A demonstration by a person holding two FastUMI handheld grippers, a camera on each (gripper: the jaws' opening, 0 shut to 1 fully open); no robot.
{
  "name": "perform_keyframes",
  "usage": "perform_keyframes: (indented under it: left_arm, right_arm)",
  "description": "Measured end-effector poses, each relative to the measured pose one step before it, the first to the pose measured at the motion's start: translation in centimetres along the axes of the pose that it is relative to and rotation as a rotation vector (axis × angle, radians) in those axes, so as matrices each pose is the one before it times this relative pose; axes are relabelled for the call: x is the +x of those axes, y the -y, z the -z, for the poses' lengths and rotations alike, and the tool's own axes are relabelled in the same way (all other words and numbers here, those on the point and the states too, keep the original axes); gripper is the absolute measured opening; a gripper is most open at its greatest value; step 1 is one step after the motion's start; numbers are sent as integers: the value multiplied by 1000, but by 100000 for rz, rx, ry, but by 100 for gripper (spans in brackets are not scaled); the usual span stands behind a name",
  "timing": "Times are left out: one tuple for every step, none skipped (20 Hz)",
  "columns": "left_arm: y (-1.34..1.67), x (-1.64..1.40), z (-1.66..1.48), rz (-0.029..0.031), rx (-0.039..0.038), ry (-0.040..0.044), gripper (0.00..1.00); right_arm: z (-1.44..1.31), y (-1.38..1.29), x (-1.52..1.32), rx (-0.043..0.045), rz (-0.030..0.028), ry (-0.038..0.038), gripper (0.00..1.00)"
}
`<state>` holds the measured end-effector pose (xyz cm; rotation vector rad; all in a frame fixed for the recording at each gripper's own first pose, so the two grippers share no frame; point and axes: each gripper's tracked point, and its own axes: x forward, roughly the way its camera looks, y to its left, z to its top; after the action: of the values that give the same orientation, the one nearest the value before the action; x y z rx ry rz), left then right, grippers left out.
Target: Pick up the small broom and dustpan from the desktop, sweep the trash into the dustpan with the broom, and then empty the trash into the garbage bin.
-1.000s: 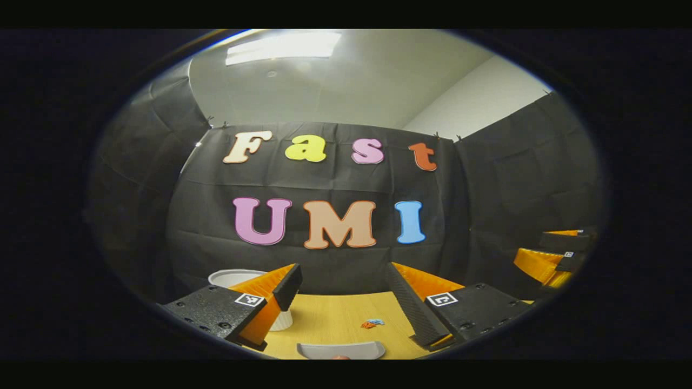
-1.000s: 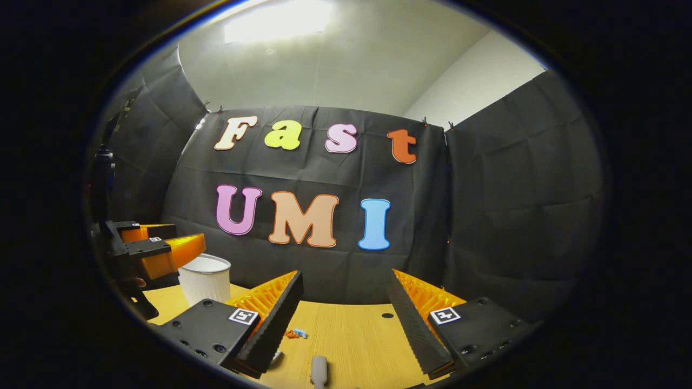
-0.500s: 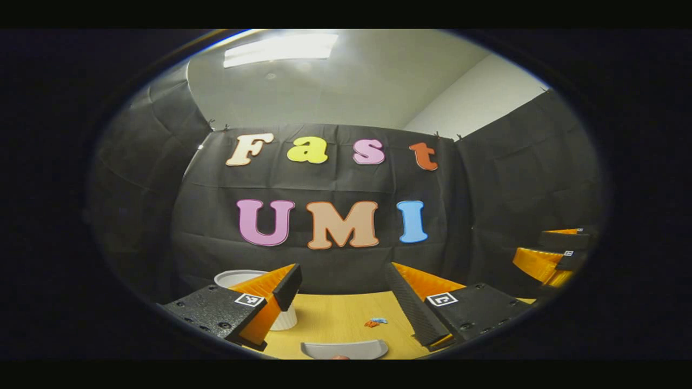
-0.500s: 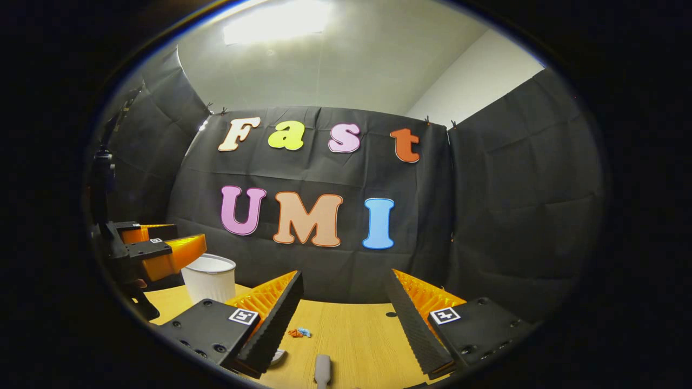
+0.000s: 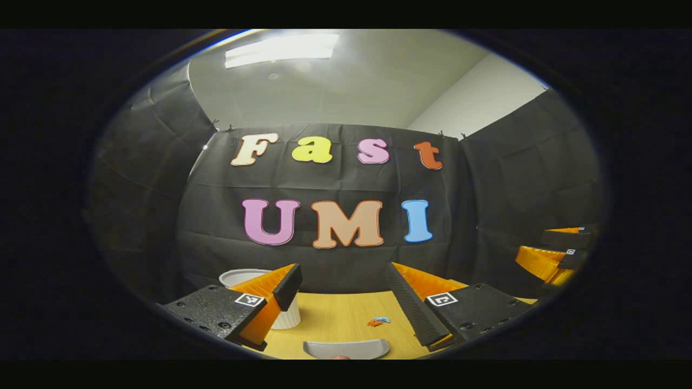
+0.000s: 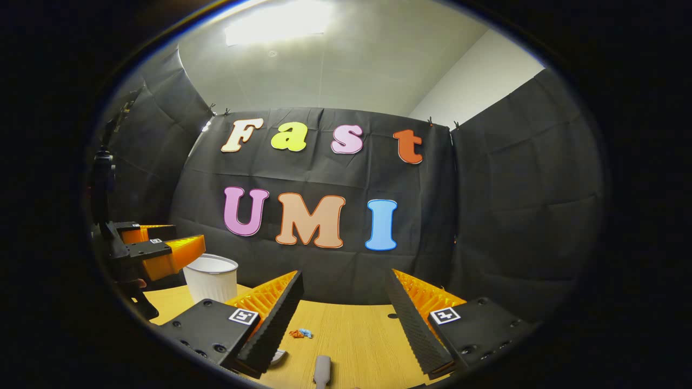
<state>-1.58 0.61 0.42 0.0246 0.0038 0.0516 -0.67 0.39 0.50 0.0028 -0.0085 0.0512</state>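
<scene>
Hovering above tabletop (image 6: 357, 340): left tongs (image 5: 344, 294) and right tongs (image 6: 341, 308) both spread wide, empty; dustpan (image 5: 346, 349) and trash (image 6: 300, 333) below.

We see grey dustpan (image 5: 346, 348) flat on desktop (image 5: 335, 319), curved rim up. Small orange-and-blue trash (image 5: 378, 321) lies just beyond dustpan, apart. White ribbed garbage bin (image 6: 211, 278) stands upright, well beyond dustpan. Grey broom handle (image 6: 322, 370) lies near dustpan.

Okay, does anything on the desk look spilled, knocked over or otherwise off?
Only the trash: small orange and blue scraps loose on the desktop, which is the mess to sweep. The white bin stands upright and the grey dustpan lies flat. Nothing looks damaged.
</scene>
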Motion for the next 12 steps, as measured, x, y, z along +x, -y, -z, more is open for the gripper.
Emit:
perform_keyframes:
  left_arm:
    - [-26,-16,42,-219,457,91,93]
    - [35,-10,-110,4,268,250,93]
    - [79,-36,-31,107,35,81,93]
    - [15,11,-230,-97,-261,334,93]
    - [156,-43,89,186,-532,184,93]
    - [90,-57,-6,88,-172,-133,93]
    - [-40,-7,131,-347,194,-138,93]
    - [-7,-36,108,-333,135,-432,92]
    - [115,-98,157,-265,152,-525,93]
    - [101,-11,-6,-288,153,-186,93]
    - [132,-121,-1,-359,161,-32,93]
    - [37,-47,-194,-190,179,-63,93]
  right_arm:
    - [91,12,-64,67,-136,-106,99]
    - [34,74,112,-34,12,-294,99]
    - [99,-1,-21,-28,-190,-317,99]
    - [22,-1,24,24,-141,-227,99]
    - [50,33,16,29,-116,-232,99]
    - [29,32,26,-84,-251,-81,99]
    - [-45,40,89,-194,-205,58,99]
    - [-122,94,52,-360,-204,-53,99]
    - [72,154,-100,-286,-47,78,99]
    - [-112,114,-102,2,-173,313,99]
    - [48,33,-8,337,-376,264,99]
    - [17,44,37,453,-607,91,99]
